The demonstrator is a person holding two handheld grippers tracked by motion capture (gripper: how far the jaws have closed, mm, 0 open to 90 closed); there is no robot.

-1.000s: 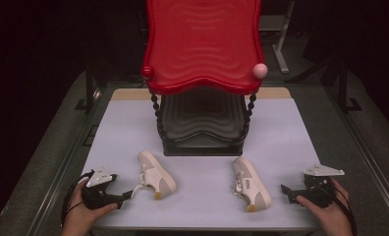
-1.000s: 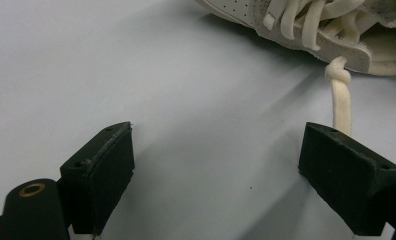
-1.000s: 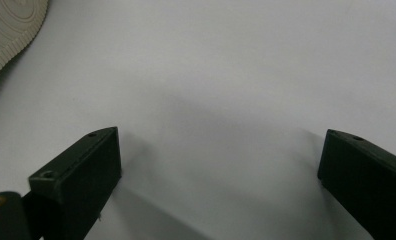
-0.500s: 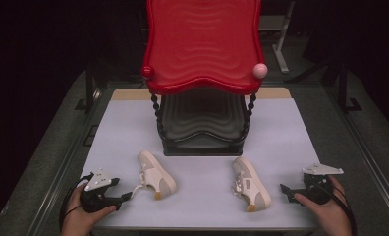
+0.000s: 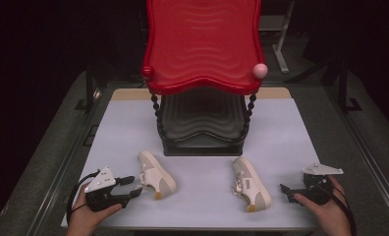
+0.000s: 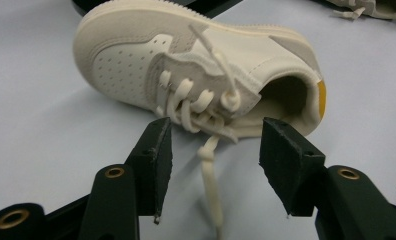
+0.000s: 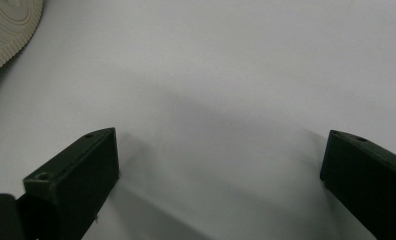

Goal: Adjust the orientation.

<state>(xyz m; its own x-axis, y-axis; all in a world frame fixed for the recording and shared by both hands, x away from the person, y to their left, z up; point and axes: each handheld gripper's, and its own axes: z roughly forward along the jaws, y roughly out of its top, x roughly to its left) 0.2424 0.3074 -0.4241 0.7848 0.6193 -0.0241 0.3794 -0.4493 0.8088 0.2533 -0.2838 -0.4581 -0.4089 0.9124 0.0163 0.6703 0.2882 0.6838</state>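
1. One left gripper (image 5: 131, 186) sits at the near left edge of the white table mat (image 5: 197, 128), held in the person's left hand (image 5: 87, 216). Its jaws have just been closing and now stand partly closed. In the left gripper view a loose lace (image 6: 211, 185) of the shoe hangs between the two pads (image 6: 158, 160), but neither pad presses on it or on the shoe.
2. One left shoe (image 5: 155, 174), cream with a yellow patch at the heel, lies just beyond that gripper's tips on the mat, its toe pointing away toward the stand. The left gripper view shows it tipped on its side, laces toward the jaws.
3. One red tray (image 5: 202, 44) with a wavy surface rises at the middle back on a black stand (image 5: 202, 128) with two beaded posts. Two knobs sit at its front corners: a red one (image 5: 147, 72) on the left, a pink one (image 5: 260, 70) on the right.
4. A second shoe (image 5: 250, 183), matching the first, lies right of centre, well apart from it.
5. One right gripper (image 5: 287, 191) rests at the near right in the right hand (image 5: 325, 209), near that second shoe. Its jaws stand wide over bare mat, holding nothing.
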